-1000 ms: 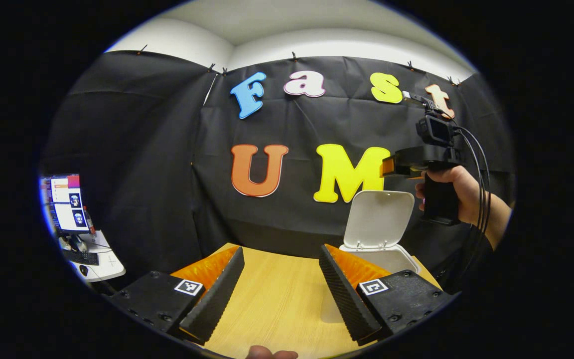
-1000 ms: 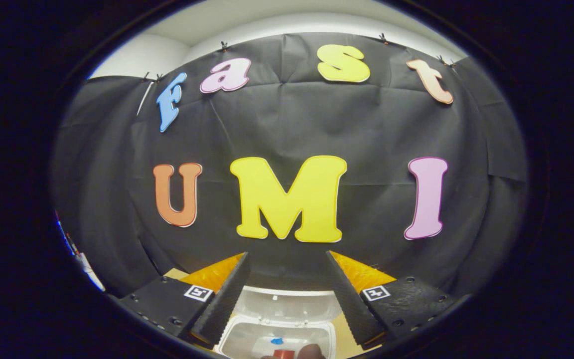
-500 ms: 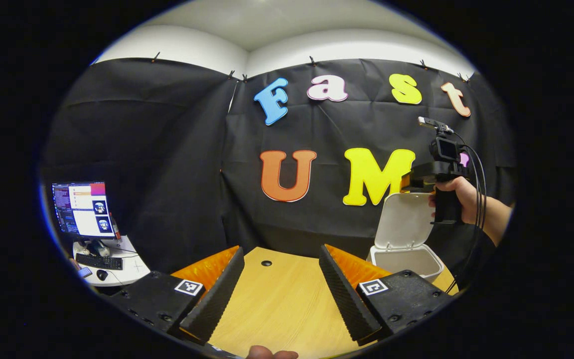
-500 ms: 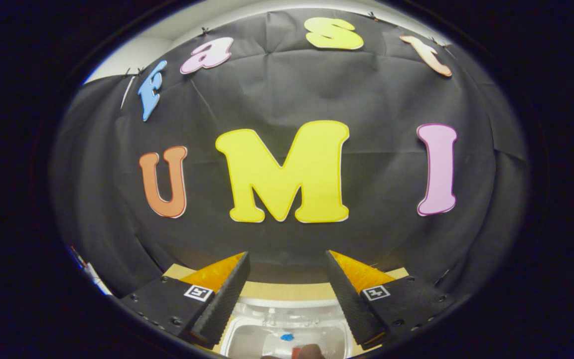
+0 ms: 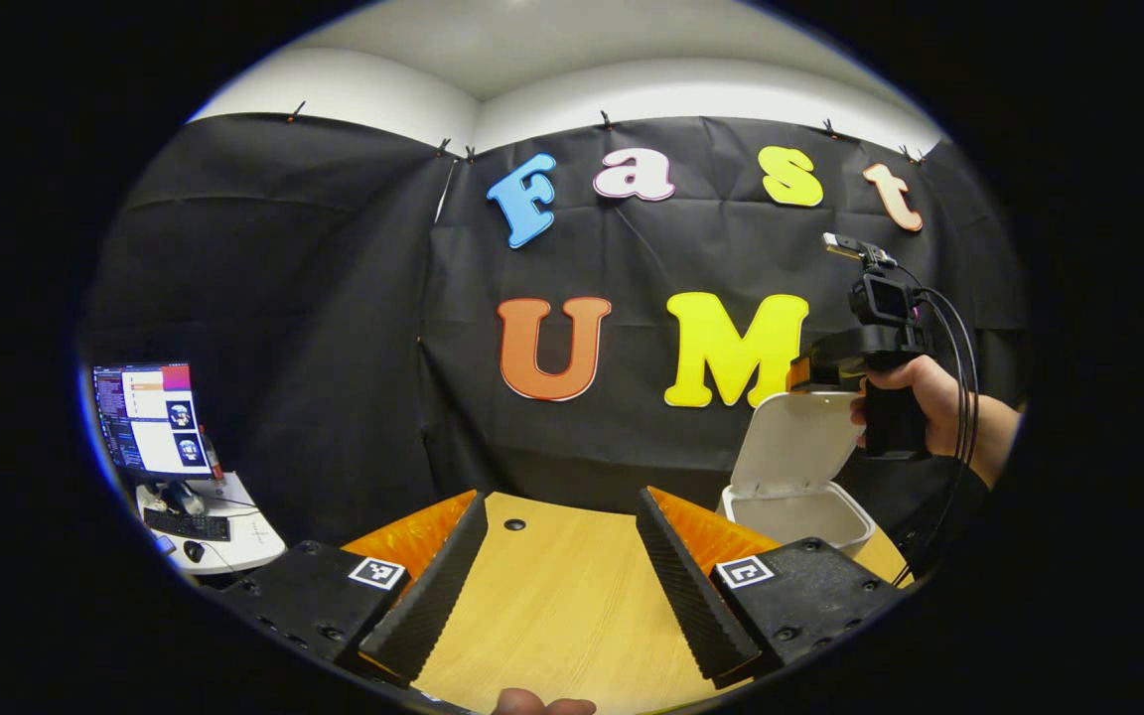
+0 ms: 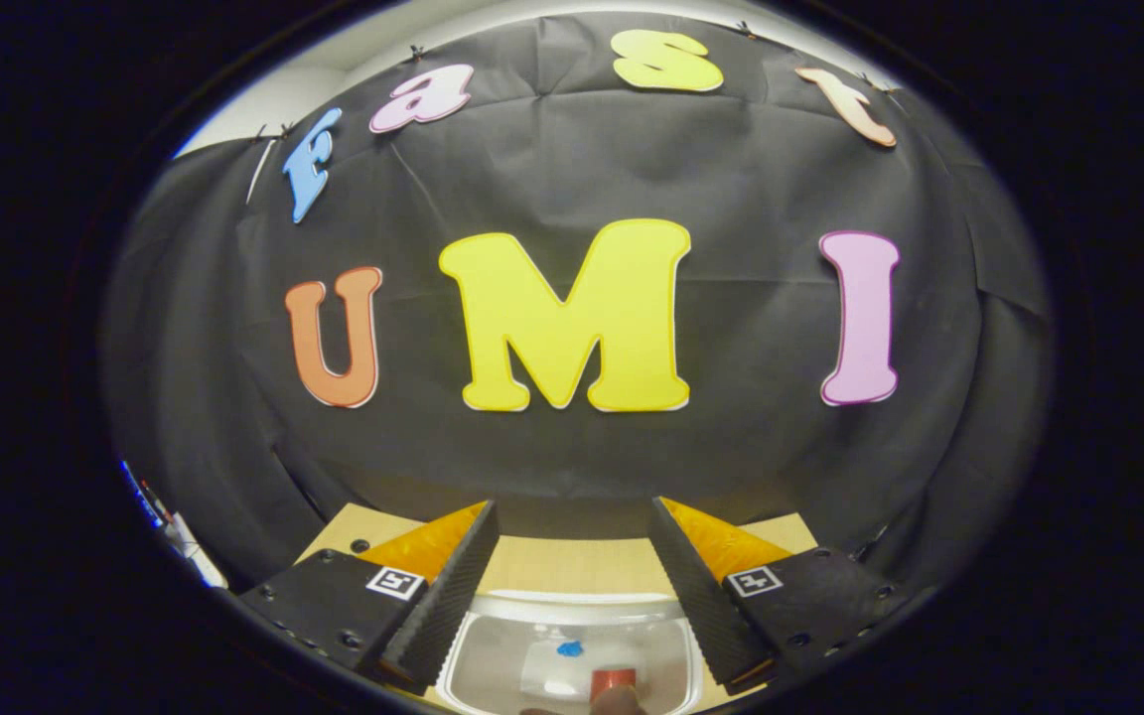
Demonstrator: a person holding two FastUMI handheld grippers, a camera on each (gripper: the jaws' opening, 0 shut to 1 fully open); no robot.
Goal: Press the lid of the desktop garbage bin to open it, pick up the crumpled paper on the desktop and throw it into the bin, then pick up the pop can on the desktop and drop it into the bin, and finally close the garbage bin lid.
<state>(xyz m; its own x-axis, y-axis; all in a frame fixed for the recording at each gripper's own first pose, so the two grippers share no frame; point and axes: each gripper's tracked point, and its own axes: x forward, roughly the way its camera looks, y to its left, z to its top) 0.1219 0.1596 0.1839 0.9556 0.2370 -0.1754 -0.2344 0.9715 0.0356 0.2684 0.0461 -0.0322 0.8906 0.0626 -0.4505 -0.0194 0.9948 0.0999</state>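
My right claw sits just behind the top edge of the raised lid, where a push forward should swing it down — I judge this is the closing step. In the right gripper view its fingers stand wide apart with nothing between them, looking down into the white bin. Inside I make out a red-topped pop can low at the edge of view, and a pale sheet with a blue spot beside it; whether that is the crumpled paper I cannot tell. My left claw is also wide and empty, parked over the bare wooden bench well left of the bin, out of the lid's path. Each claw carries small square black-and-white marker tags — patterns, not text. A monitor glows on a side desk, too small to matter.
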